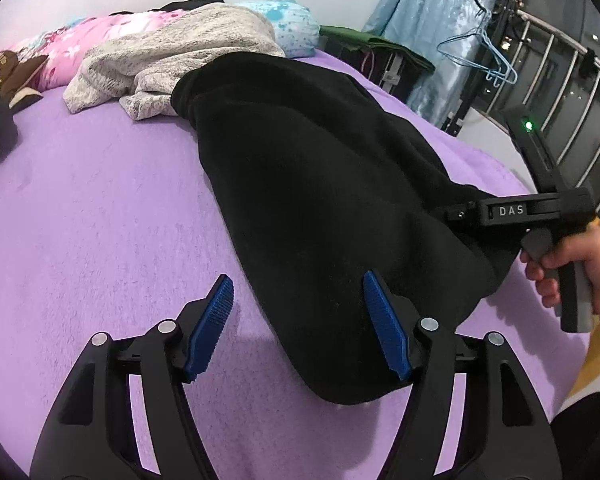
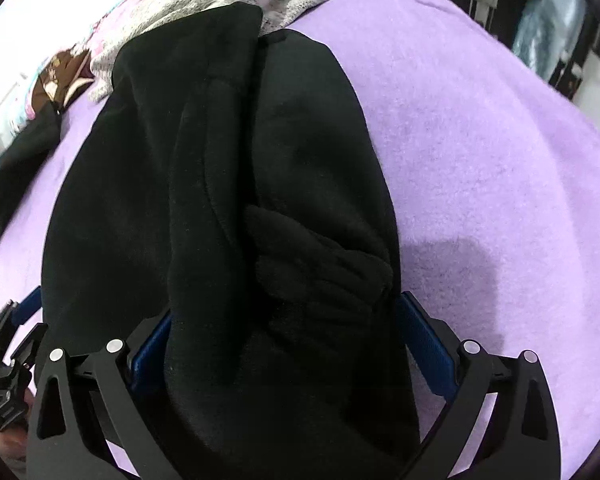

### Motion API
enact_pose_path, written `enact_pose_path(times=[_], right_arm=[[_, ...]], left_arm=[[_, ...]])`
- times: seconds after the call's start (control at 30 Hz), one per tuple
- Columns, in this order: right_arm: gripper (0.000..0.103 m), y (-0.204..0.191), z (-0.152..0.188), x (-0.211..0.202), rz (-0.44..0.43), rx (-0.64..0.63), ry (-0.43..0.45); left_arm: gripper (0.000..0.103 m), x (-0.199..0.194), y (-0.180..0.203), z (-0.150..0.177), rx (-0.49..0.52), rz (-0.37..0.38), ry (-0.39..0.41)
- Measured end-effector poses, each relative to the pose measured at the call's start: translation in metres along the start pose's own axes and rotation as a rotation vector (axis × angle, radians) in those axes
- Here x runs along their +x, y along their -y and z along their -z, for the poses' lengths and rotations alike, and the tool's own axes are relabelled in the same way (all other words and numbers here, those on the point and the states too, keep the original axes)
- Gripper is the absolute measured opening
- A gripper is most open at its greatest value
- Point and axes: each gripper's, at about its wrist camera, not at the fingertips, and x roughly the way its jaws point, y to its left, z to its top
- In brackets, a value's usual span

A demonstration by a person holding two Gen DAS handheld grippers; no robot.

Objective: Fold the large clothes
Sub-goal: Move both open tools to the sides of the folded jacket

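Black fleece garment (image 1: 320,216) lies bunched, folded lengthwise.

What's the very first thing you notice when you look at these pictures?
A big black garment lies lengthwise down the middle of a bright purple blanket on a bed. The left gripper, with blue pads, stands open at its near end, one pad over the black cloth and one over the blanket. At the head of the bed sits a crumpled grey garment.
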Motion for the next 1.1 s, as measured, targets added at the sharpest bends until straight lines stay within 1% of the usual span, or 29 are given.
enact_pose_path(times=[0.07, 0.13, 0.2, 0.27, 0.37, 0.47, 0.53, 0.57, 0.63, 0.67, 0.73, 0.8, 0.87, 0.97, 1.03, 1.07, 1.1], right_arm=[[0.096, 0.001, 0.000, -0.001, -0.002, 0.008, -0.003], [0.096, -0.007, -0.002, -0.013, 0.009, -0.001, 0.011], [0.096, -0.016, -0.006, -0.032, 0.029, -0.026, 0.043], [0.096, -0.023, -0.011, -0.048, 0.047, -0.039, 0.063], [0.096, -0.039, -0.020, -0.073, 0.060, -0.082, 0.112], [0.096, -0.052, -0.028, -0.086, 0.070, -0.106, 0.145], [0.096, -0.058, -0.036, -0.090, 0.046, -0.108, 0.143], [0.096, -0.059, -0.039, -0.090, 0.035, -0.110, 0.137], [0.096, -0.057, -0.041, -0.089, 0.020, -0.118, 0.127], [0.096, -0.057, -0.041, -0.087, 0.015, -0.122, 0.121], [0.096, -0.049, -0.041, -0.086, 0.004, -0.111, 0.112], [0.096, -0.043, -0.041, -0.082, 0.001, -0.092, 0.097], [0.096, -0.035, -0.040, -0.078, 0.000, -0.077, 0.081], [0.096, -0.023, -0.040, -0.074, -0.002, -0.065, 0.065], [0.096, -0.014, -0.042, -0.073, -0.007, -0.057, 0.063], [0.096, -0.011, -0.043, -0.072, -0.007, -0.059, 0.061], [0.096, -0.009, -0.043, -0.071, -0.006, -0.074, 0.059]], left_arm=[[0.065, -0.001, -0.002, -0.001, -0.011, 0.001, -0.003], [0.067, -0.007, -0.001, -0.007, -0.003, -0.020, -0.004], [0.072, -0.015, -0.005, -0.015, -0.017, -0.028, -0.003], [0.075, -0.024, -0.011, -0.021, -0.042, 0.006, 0.012], [0.076, -0.032, -0.011, -0.027, -0.046, 0.010, 0.038], [0.079, -0.035, -0.012, -0.031, -0.052, 0.023, 0.045], [0.079, -0.035, -0.016, -0.032, -0.080, 0.060, 0.036], [0.079, -0.034, -0.022, -0.033, -0.115, 0.098, 0.028], [0.079, -0.032, -0.036, -0.036, -0.177, 0.156, 0.013], [0.080, -0.032, -0.043, -0.038, -0.200, 0.172, 0.008], [0.080, -0.032, -0.056, -0.041, -0.244, 0.183, 0.007], [0.081, -0.028, -0.070, -0.044, -0.279, 0.193, -0.012], [0.081, -0.024, -0.078, -0.049, -0.257, 0.150, -0.021], [0.082, -0.022, -0.083, -0.059, -0.225, 0.129, -0.015], [0.084, -0.019, -0.090, -0.062, -0.247, 0.138, -0.009], [0.087, -0.016, -0.092, -0.063, -0.260, 0.135, -0.011], [0.088, -0.013, -0.093, -0.064, -0.271, 0.131, -0.016]])
